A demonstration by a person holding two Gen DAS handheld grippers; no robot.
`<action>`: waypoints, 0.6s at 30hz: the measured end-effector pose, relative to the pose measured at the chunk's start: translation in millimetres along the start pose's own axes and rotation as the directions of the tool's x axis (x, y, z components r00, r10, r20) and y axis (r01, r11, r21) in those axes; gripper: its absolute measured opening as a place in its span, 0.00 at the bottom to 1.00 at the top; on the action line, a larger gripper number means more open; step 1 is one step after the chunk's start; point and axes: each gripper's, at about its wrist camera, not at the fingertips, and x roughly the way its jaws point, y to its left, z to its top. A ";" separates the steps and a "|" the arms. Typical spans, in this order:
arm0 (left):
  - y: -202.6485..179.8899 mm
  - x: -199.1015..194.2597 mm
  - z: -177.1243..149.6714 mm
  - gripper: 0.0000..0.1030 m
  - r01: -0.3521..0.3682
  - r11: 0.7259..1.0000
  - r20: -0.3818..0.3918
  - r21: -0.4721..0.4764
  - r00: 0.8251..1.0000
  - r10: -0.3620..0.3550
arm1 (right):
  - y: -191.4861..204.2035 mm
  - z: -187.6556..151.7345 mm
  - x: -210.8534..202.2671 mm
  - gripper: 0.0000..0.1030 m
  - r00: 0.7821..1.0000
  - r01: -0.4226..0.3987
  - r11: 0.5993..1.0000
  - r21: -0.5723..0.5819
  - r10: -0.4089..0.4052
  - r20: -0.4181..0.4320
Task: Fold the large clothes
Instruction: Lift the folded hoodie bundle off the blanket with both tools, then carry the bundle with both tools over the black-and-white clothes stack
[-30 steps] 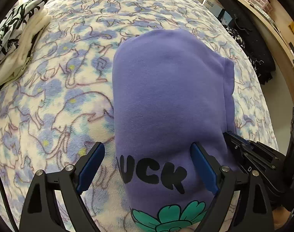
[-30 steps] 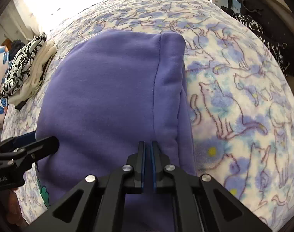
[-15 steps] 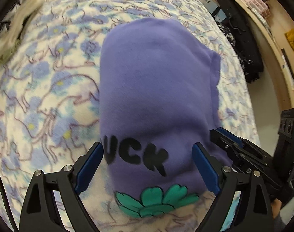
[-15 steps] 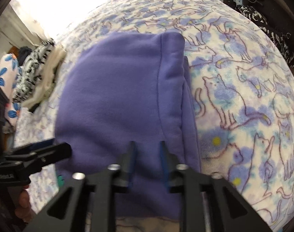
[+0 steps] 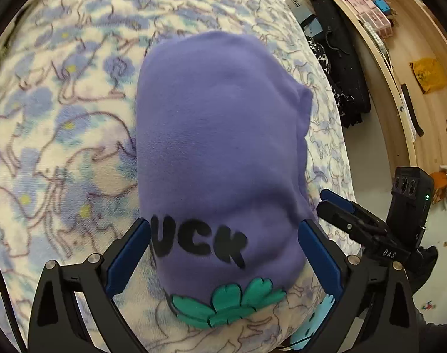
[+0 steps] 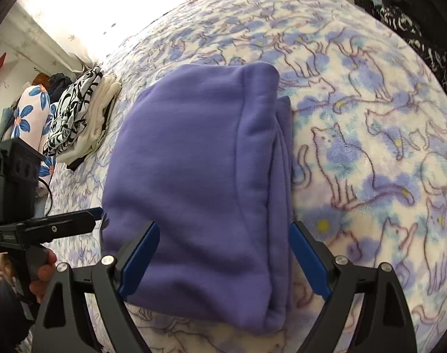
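The purple sweatshirt (image 5: 220, 153) lies folded into a thick bundle on the cat-print blanket (image 5: 61, 135). The left gripper (image 5: 223, 253) hangs over its printed end, jaws opening wide, blue pads clear of the cloth on either side. The right gripper (image 6: 223, 250) hangs over the plain end, jaws also opening, nothing pinched. Off to its left sits a stack of folded clothes (image 6: 82, 117).
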 end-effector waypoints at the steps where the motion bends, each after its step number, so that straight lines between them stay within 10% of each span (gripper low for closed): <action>1: 3.4 5.4 2.3 0.97 -0.003 1.000 -0.004 -0.008 1.000 0.003 | -5.5 3.5 4.0 0.88 1.000 -0.005 1.000 0.002 0.005 -0.008; 18: 35.3 77.6 25.0 1.00 0.158 0.986 -0.030 -0.047 0.987 -0.160 | -61.9 40.1 86.3 0.88 0.959 -0.252 0.967 0.028 0.253 -0.125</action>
